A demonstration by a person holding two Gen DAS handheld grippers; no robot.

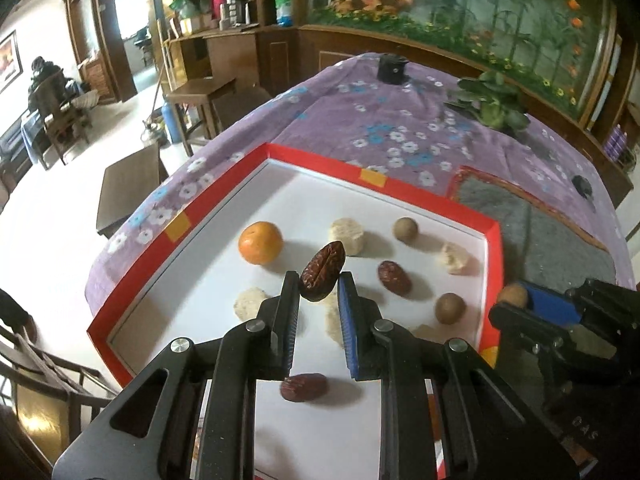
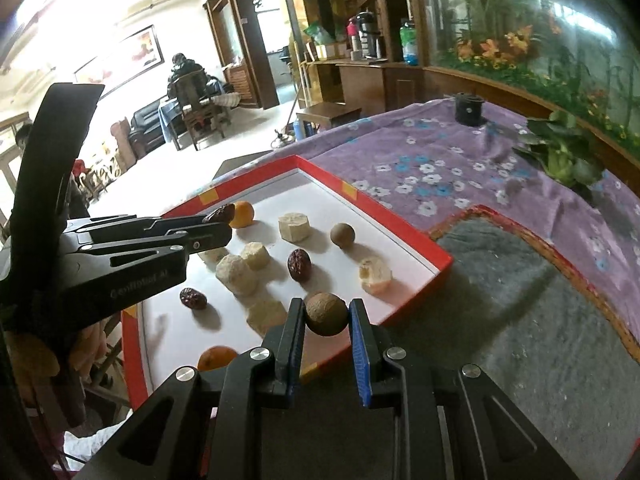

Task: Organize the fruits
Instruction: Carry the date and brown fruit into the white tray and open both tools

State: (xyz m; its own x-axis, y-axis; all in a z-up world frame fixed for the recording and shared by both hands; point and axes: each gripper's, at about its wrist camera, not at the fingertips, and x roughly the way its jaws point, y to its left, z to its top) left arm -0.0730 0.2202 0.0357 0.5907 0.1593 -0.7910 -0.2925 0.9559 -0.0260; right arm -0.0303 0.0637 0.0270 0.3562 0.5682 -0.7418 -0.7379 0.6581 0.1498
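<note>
Left gripper (image 1: 319,285): fingers pinch a red date (image 1: 322,270), lifted above the red tray (image 1: 493,264).
Right gripper (image 2: 326,314): fingers clamp a brown round fruit (image 2: 326,313) over the tray's near edge.
Tray, 12 o'clock: orange (image 1: 260,242), dates, pale pieces.
Table, beyond: purple flowered cloth (image 1: 400,120).

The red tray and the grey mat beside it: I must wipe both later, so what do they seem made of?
The red tray looks like thin cardboard: matte white floor, sharp folded walls, yellow tape patches. The grey mat looks like felt or short-pile fabric, fuzzy and speckled, with a woven reddish border; the exact fibre is unclear.
</note>
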